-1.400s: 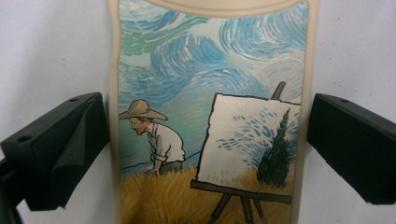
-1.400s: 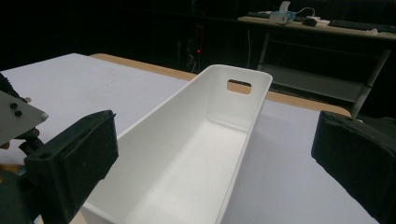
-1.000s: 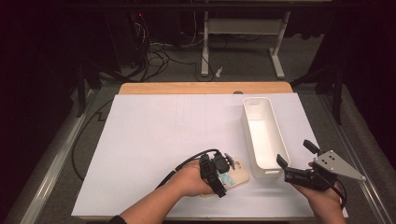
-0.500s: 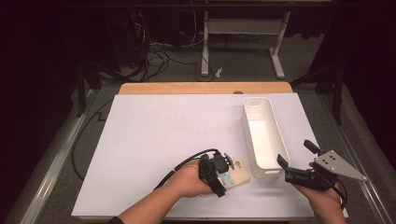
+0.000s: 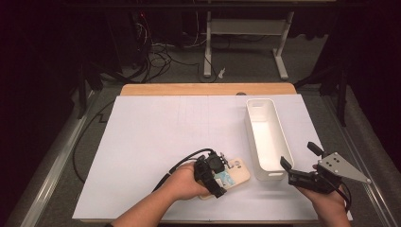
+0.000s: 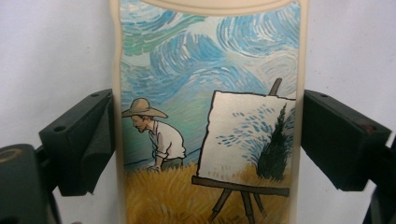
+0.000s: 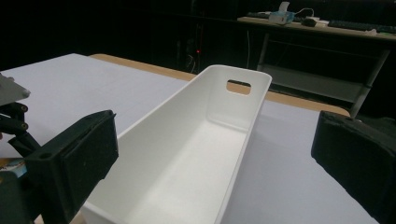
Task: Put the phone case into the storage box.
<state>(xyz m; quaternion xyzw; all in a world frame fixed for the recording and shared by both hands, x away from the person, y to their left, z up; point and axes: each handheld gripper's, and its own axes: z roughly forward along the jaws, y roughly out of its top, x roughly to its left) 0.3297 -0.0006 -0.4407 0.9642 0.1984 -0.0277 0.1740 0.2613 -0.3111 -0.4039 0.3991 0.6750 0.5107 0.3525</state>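
At the bottom centre of the high view the left gripper [image 5: 216, 176] has its jaws closed against both long edges of a painted phone case [image 6: 210, 116] lying flat, while at lower right the right gripper [image 5: 302, 163] gapes wide, holding nothing, before the white bin [image 5: 265, 137].

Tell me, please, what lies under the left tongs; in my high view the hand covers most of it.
Observer: A phone case, printed with a painter in a straw hat at an easel. The left tongs press its two long edges.
Operator: Do the right tongs point along the white bin?
Observer: Yes. The right gripper view looks down the length of the white bin, which is framed between the jaws of the right tongs. They are open and grip nothing.
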